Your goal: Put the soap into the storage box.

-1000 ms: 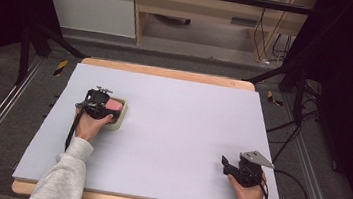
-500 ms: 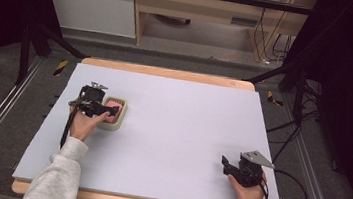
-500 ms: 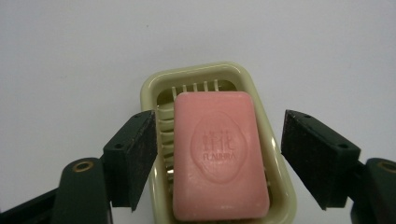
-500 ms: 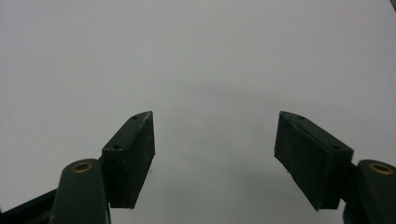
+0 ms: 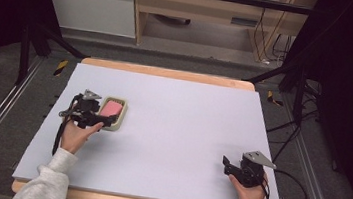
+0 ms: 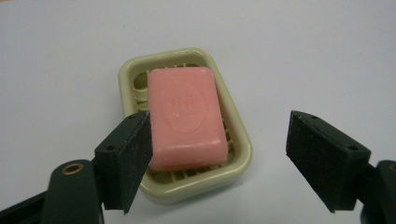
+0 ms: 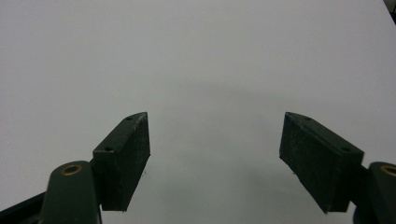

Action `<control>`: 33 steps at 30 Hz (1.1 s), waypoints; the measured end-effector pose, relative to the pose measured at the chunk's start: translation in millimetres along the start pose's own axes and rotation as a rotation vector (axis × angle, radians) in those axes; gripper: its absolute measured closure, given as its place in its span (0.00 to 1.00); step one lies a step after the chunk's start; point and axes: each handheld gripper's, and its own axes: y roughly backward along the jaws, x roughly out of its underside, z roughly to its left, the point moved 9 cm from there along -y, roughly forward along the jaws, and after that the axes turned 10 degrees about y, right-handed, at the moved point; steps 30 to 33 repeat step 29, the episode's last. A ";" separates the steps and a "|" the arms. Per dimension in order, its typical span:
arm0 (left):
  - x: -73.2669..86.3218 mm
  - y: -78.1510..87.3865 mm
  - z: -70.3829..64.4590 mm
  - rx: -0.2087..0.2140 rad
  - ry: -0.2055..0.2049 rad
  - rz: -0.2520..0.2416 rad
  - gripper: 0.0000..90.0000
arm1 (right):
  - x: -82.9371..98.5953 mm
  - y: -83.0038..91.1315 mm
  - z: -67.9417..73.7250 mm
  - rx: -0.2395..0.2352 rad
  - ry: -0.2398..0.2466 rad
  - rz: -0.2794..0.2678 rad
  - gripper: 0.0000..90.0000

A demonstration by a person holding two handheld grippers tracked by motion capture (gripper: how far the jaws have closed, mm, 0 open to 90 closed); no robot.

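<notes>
We hold our left gripper (image 6: 219, 158) wide open and empty. The soap (image 6: 187, 116) lies in its dish (image 6: 238, 135) at 11 o'clock, long side pointing away. Our right gripper (image 7: 215, 158) is open, empty, far off.

table (image 5: 176, 129): pale grey top | wooden cabinet (image 5: 200, 6): behind | cables (image 5: 300, 144): floor, right
</notes>
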 end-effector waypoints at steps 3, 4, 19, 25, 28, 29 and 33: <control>7.2 6.3 -0.4 -0.002 -0.018 -0.014 0.24 | 0.5 0.7 -1.6 0.008 -0.005 0.001 0.24; 9.7 8.3 -0.4 -0.002 -0.022 -0.018 0.23 | 0.9 1.0 -2.2 0.009 -0.010 0.004 0.24; 48.4 31.1 22.4 -0.017 -0.003 -0.092 0.20 | 6.8 0.7 -10.2 0.027 -0.027 0.024 0.19; 69.4 38.1 38.5 -0.037 0.023 -0.086 0.20 | 9.0 1.3 -12.0 0.034 -0.034 0.028 0.19; 78.6 39.3 45.5 -0.051 0.028 -0.072 0.20 | 10.3 1.1 -11.7 0.034 -0.032 0.036 0.18; 80.1 39.9 48.1 -0.060 0.030 -0.070 0.20 | 10.6 0.9 -12.1 0.035 -0.026 0.036 0.18; 80.1 39.9 48.1 -0.060 0.030 -0.070 0.20 | 10.6 0.9 -12.1 0.035 -0.026 0.036 0.18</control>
